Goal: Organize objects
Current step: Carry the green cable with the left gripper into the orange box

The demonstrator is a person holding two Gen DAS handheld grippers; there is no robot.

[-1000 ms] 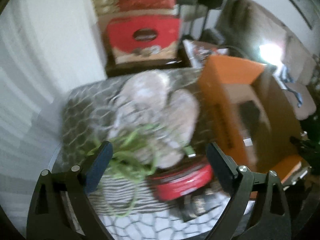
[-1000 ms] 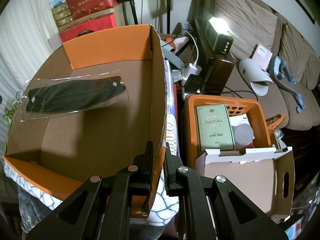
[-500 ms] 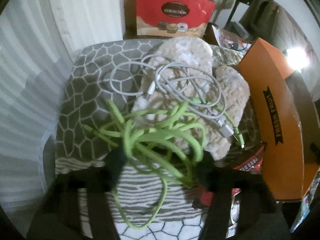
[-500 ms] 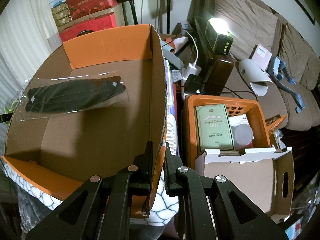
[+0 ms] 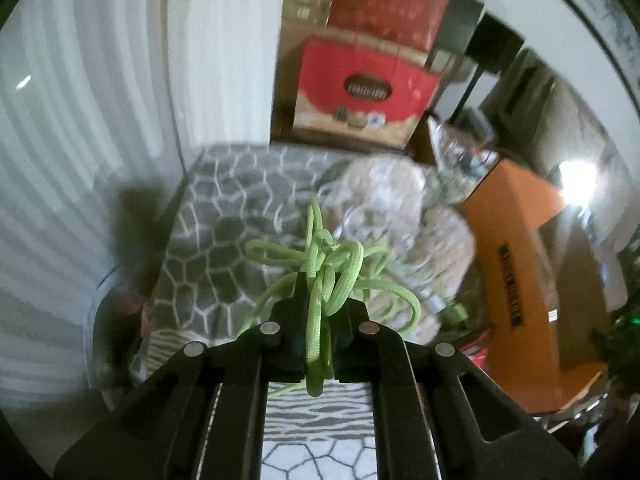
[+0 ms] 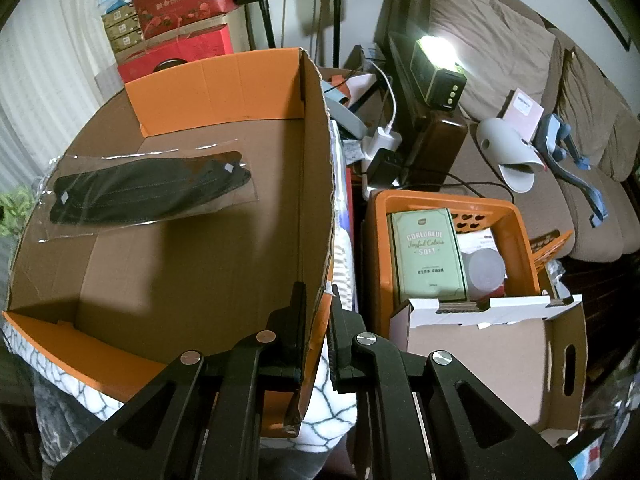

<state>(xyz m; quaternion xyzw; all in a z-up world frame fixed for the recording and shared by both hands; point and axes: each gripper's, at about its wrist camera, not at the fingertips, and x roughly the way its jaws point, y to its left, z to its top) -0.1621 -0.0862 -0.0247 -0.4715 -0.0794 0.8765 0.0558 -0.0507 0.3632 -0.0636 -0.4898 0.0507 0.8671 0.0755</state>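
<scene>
Green cord (image 5: 320, 276) is the thing that has changed most. A second ago it lay loose on the patterned blanket (image 5: 224, 236), between wide-open fingers. The jaws of the left gripper (image 5: 320, 280) have just been closing, and several strands of the cord are pinched between them, bunched in a knot above the tips, with loops hanging to the right and one end falling down between the fingers. To the right of the cord is the fluffy beige cushion (image 5: 404, 192) with a pale cable (image 5: 352, 216) on it; in this blurred view I cannot tell how the cable lies. Further right of the cord stands the orange cardboard box (image 5: 516, 256), its black lettering unreadable.

In the right wrist view nothing differs from before. The right gripper (image 6: 318, 292) stays closed on the right wall of the orange cardboard box (image 6: 312, 184), one finger inside and one outside. Inside the box, left of that wall, a black mask in a clear sleeve (image 6: 148, 192) leans across the left wall. A bit of green shows at the left edge, cut off. Right of the box is an orange basket (image 6: 376, 248).
</scene>
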